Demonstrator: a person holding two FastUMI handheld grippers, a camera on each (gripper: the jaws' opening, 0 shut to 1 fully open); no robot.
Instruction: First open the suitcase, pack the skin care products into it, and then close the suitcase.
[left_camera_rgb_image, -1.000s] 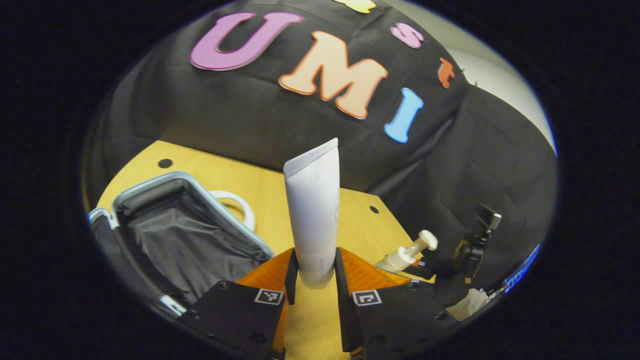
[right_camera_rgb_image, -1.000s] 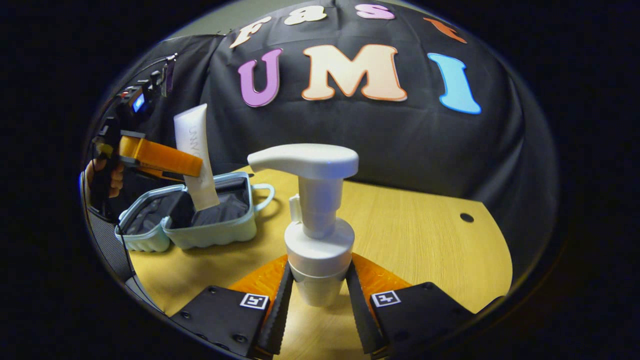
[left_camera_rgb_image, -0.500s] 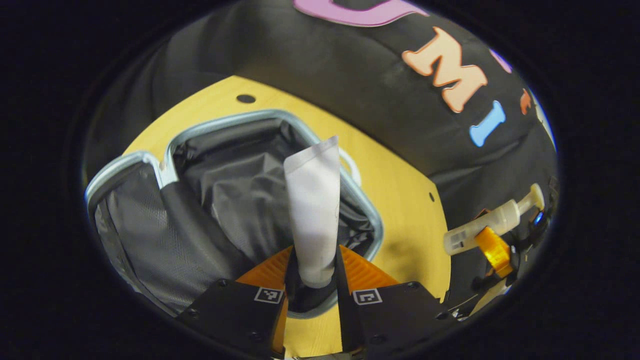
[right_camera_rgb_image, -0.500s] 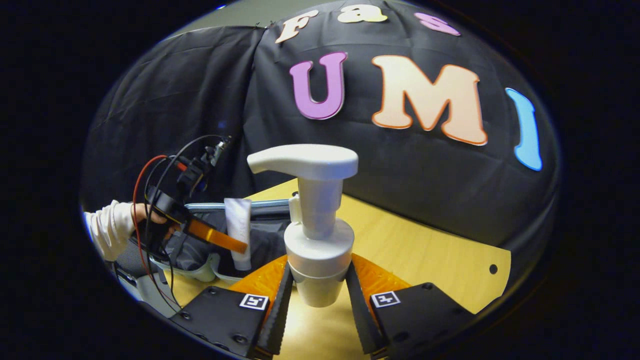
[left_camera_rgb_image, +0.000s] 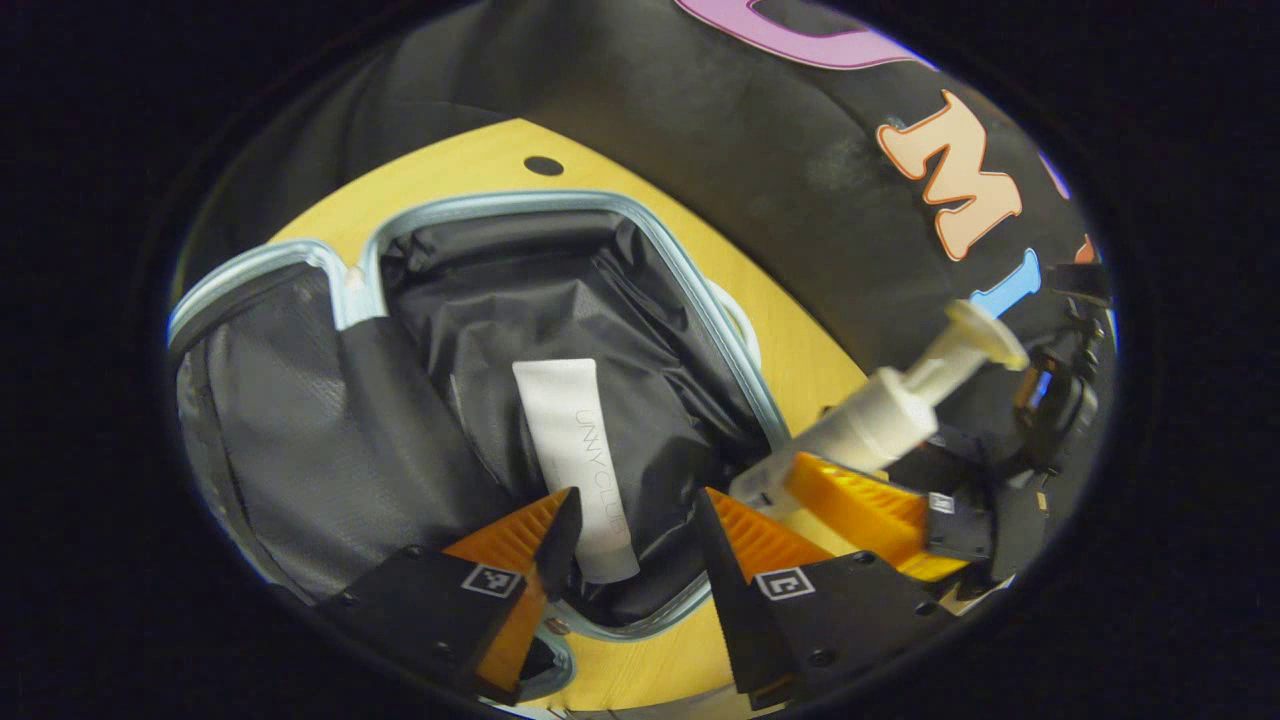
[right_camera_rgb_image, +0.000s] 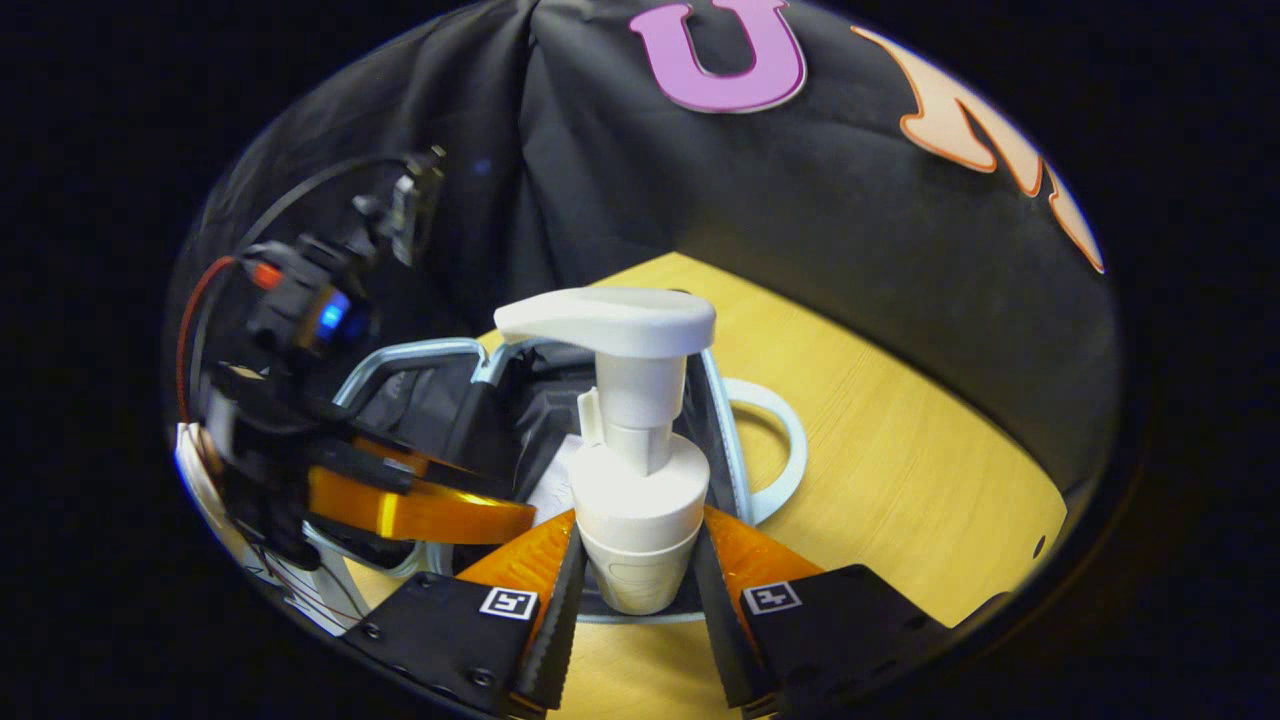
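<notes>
The pale blue suitcase (left_camera_rgb_image: 690, 300) lies open on the wooden table, its dark lining showing. A white tube (left_camera_rgb_image: 575, 450) lies flat inside it. My left gripper (left_camera_rgb_image: 635, 525) hangs open just above the tube's near end, touching nothing. My right gripper (right_camera_rgb_image: 630, 575) is shut on a white pump bottle (right_camera_rgb_image: 630, 440), held upright over the suitcase's (right_camera_rgb_image: 725, 420) near rim. In the left gripper view that bottle (left_camera_rgb_image: 890, 405) and the right gripper (left_camera_rgb_image: 850, 495) come in from the right, at the suitcase's edge. The left gripper (right_camera_rgb_image: 430, 510) appears at the left in the right gripper view.
The suitcase's white handle (right_camera_rgb_image: 785, 450) rests on the wooden table (right_camera_rgb_image: 900, 450) beside the open shell. The lid half with mesh lining (left_camera_rgb_image: 270, 440) lies to the left. Black cloth walls close off the table's far side.
My left gripper opened and let the tube drop flat into the suitcase. My right gripper carried the pump bottle closer, now over the suitcase's edge.
</notes>
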